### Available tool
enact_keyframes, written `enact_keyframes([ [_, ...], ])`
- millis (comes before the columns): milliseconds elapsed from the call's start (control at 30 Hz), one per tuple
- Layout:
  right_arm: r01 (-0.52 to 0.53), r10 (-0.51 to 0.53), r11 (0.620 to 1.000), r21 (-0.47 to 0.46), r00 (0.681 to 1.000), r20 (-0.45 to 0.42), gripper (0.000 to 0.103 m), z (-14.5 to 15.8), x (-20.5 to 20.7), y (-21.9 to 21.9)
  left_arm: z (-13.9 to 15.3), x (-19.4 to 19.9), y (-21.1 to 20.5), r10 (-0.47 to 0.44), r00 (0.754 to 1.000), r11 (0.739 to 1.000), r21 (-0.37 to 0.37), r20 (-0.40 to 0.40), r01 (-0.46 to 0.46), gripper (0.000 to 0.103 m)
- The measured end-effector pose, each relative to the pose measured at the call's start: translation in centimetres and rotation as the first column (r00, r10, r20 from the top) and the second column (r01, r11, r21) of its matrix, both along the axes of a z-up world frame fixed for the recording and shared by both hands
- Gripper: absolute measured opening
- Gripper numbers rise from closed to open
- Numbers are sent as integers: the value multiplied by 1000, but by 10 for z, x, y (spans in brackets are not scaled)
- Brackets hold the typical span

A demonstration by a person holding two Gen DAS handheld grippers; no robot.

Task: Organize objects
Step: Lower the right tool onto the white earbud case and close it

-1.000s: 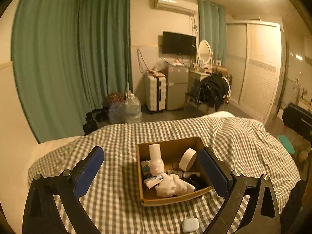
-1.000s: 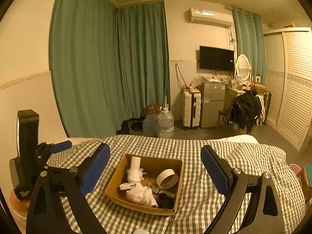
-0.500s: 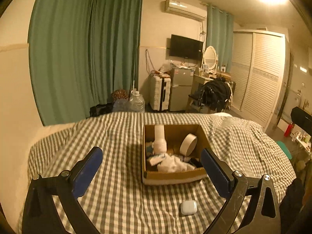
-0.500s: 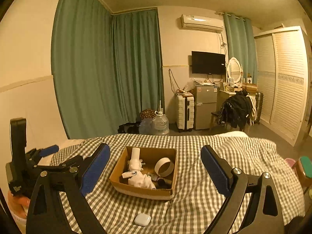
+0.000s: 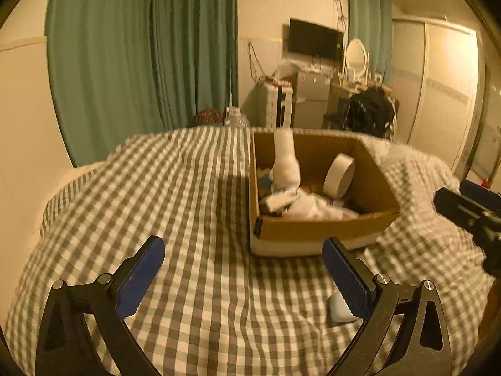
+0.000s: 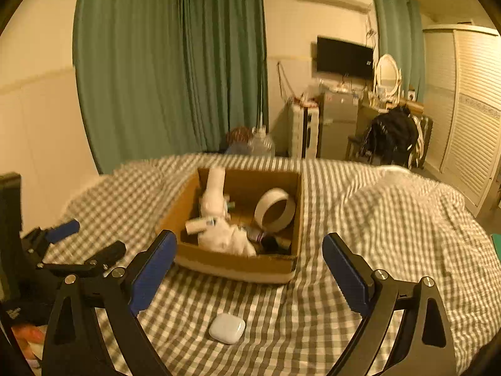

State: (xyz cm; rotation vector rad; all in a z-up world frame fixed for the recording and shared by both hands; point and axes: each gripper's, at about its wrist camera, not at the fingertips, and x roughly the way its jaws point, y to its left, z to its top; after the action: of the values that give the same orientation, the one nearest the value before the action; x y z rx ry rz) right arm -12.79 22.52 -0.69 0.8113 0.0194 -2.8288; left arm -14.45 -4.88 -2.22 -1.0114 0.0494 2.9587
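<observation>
Left gripper [image 5: 242, 274] hovers low over the grey-and-white checked bed cover [image 5: 175, 194], blue-padded fingers [image 5: 141, 277] spread wide, holding nothing. Open brown cardboard box [image 6: 241, 263] sits mid-bed, just beyond both grippers; inside: upright white plastic bottle [image 6: 214, 194] at left, crumpled white cloth [image 6: 225, 238] near front, white tape roll [image 6: 275, 210] leaning at right. Small white rounded earbud case [image 6: 227, 328] lies on the cover near side of the box, between the right gripper's fingers. Right gripper [image 6: 249, 272] equally wide, empty.
</observation>
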Motion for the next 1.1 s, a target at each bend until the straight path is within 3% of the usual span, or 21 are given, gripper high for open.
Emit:
enact_keyframes([
  [100,-2,1,1000,13,998,69,95,-32,-17,-5,-27,-12,5,8,996,997,-80,94,-1,103],
  [200,17,-22,999,29,984,175,95,-64,-36,-5,-50,-21,6,10,986,995,-103,164,7,103],
  [333,16,-22,1000,20,949,316,93,-107,-54,-6,-65,-26,3,20,975,994,-111,220,4,103],
  [633,-108,53,990,91,881,470,78,-160,-53,-37,-76,-29,-13,49,955,998,-45,294,-37,103],
  [800,-152,61,979,139,859,508,60,-178,-51,-48,-80,-25,-6,49,955,997,-69,294,-30,103],
  [967,-149,64,981,127,858,509,56,-179,-43,-46,-77,-13,2,35,959,997,-77,282,-14,103],
  [1100,-148,68,980,134,878,474,56,-167,-21,-46,-70,1,7,34,963,996,-84,267,-12,103],
])
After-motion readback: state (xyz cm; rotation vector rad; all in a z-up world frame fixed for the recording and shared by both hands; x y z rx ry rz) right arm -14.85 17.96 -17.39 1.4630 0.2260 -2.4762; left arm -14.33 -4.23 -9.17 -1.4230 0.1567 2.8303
